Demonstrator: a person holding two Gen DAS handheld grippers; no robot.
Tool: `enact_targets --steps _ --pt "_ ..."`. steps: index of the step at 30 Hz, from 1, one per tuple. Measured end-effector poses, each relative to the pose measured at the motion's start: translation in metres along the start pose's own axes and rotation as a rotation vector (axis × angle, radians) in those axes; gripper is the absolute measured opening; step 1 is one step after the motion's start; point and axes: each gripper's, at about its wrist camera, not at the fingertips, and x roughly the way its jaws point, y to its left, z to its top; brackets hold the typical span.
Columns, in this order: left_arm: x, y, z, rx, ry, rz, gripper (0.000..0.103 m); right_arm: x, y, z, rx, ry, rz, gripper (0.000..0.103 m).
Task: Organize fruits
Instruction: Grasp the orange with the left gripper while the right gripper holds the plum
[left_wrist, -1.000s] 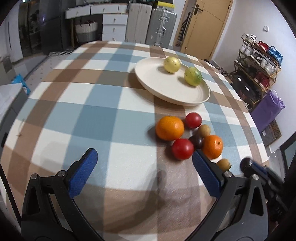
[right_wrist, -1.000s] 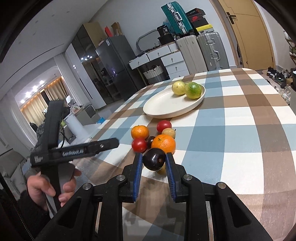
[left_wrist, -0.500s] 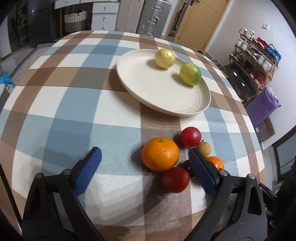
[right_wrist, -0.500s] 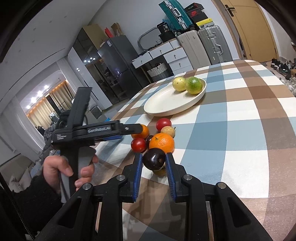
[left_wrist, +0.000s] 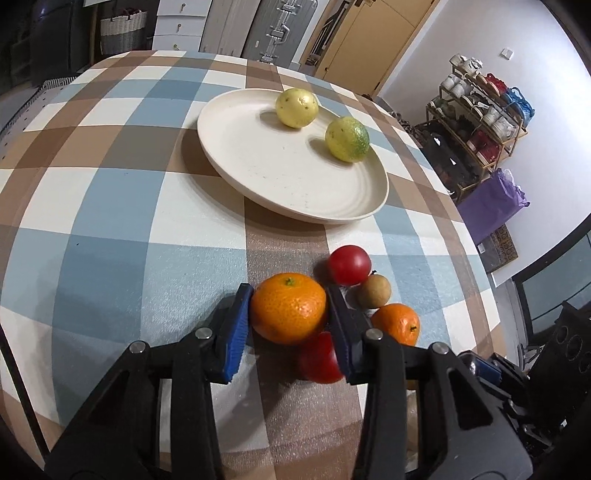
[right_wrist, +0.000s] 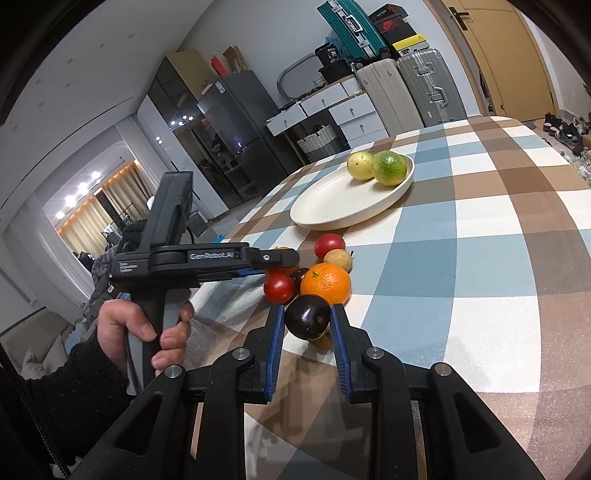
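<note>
Both tongs grasping: left gripper (left_wrist: 290, 319) newly clamps orange (left_wrist: 289, 307); right gripper (right_wrist: 307, 334) keeps plum (right_wrist: 307, 321).

The counter (left_wrist: 110, 229) wore a check of blue, brown and white. The plate (left_wrist: 295, 192) was cream, holding one pale yellow fruit (left_wrist: 296, 109) and one yellow-green fruit (left_wrist: 347, 139). Two oranges (left_wrist: 289, 308) (left_wrist: 397, 323) were bright orange, two tomatoes (left_wrist: 349, 264) (left_wrist: 319, 358) red, a small fruit (left_wrist: 373, 292) tan-brown. The plum (right_wrist: 307, 321) was dark purple, nearly black. Both hand-held grippers (left_wrist: 291, 328) (right_wrist: 307, 347) were black with blue pads (left_wrist: 236, 332).
</note>
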Motion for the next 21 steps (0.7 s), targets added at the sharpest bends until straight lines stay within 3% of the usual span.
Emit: enact_targets --steps 11,21 --pt "-0.030 0.002 -0.005 0.004 -0.035 -0.024 0.037 0.001 0.011 0.011 -0.037 0.006 0.002 0.026" --pt "-0.055 0.005 0.014 0.013 -0.083 -0.044 0.037 0.011 0.032 0.050 -0.111 0.005 0.017 0.026"
